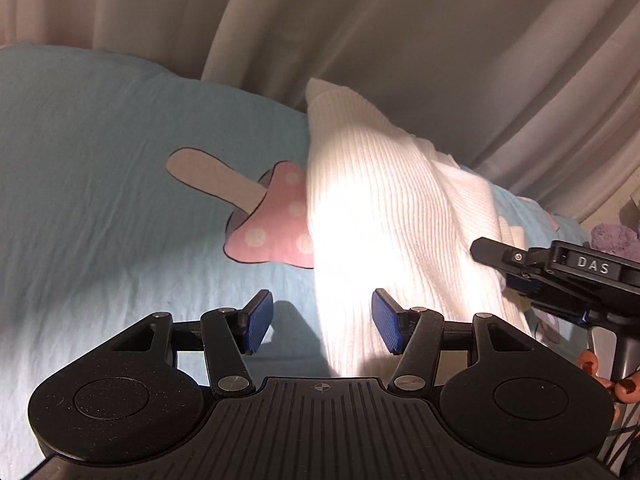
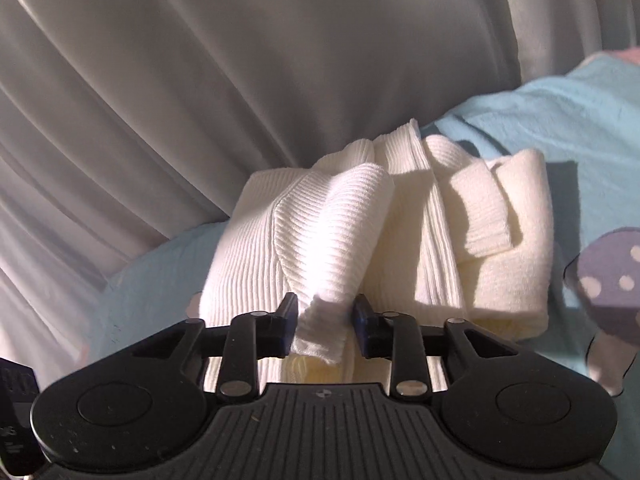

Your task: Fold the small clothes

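- White ribbed knit top [image 2: 280, 240]: soft, light, stretchy, likely to slump
- My right gripper [image 2: 325, 320] brackets a sleeve fold, pad contact unclear
- My left gripper [image 1: 322, 322] stands wide, empty
- Best hold: hem or cuff edge

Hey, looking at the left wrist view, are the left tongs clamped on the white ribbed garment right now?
No, the left tongs stand open above the blue sheet, with the white ribbed garment lying loose between them, neither pad pressing on it.
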The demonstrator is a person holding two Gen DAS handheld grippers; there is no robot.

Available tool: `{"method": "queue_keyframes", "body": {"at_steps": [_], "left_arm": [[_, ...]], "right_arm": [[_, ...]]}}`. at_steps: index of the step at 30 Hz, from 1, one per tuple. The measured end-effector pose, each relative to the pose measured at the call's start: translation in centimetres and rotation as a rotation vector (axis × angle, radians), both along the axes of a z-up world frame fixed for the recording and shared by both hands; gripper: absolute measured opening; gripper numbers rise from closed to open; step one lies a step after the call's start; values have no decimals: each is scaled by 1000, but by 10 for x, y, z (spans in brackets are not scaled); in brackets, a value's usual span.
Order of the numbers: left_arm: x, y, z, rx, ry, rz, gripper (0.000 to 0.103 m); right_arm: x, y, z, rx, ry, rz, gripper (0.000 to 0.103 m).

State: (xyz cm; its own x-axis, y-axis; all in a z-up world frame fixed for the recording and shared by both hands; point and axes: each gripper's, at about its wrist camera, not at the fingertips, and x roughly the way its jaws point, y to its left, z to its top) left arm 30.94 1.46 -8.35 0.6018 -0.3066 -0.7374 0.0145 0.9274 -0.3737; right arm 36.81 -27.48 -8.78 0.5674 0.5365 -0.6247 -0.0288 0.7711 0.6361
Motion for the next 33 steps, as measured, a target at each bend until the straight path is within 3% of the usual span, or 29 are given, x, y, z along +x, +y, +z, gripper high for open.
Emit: {"method": "queue_keyframes", "body": {"at_steps": [3,5,7,10,14,18,21,23,25,27,30,33], "left_arm": [[-1,-1,0,6,10,2,61],[-4,-6,2,30,14,4,61],[-5,-9,5,56,16,9,65],[-7,-9,7,84,17,19,71],[-9,-11,10,103,18,32,75],[-16,-16,19,140,-19,16,76],[-24,-22,26,183,-57,-25,76],[-28,-29,26,207,-72,-63,76],[-32,-38,24,217,-78,-105,76],[-33,-48,20,228,-71,-147,76],[-38,-58,18,230,-76,-194,77],[-41,-63,15,234,-78,-218,78]], "right_arm": [[1,-5,-17,145,54,-17,38],[4,-4,-24,170,65,-32,36],[3,2,-24,152,55,-28,26],[0,16,-13,21,0,8,19],[-12,47,20,-286,-156,54,15],[-25,52,53,-437,-310,45,14],[-29,42,55,-575,-328,-7,14],[-23,32,40,-638,-260,-38,14],[-19,20,24,-613,-184,-27,16],[-26,10,26,-562,-215,-47,24],[-44,-19,36,-426,-239,-105,29],[-67,-50,33,-267,-185,-159,32]]}}
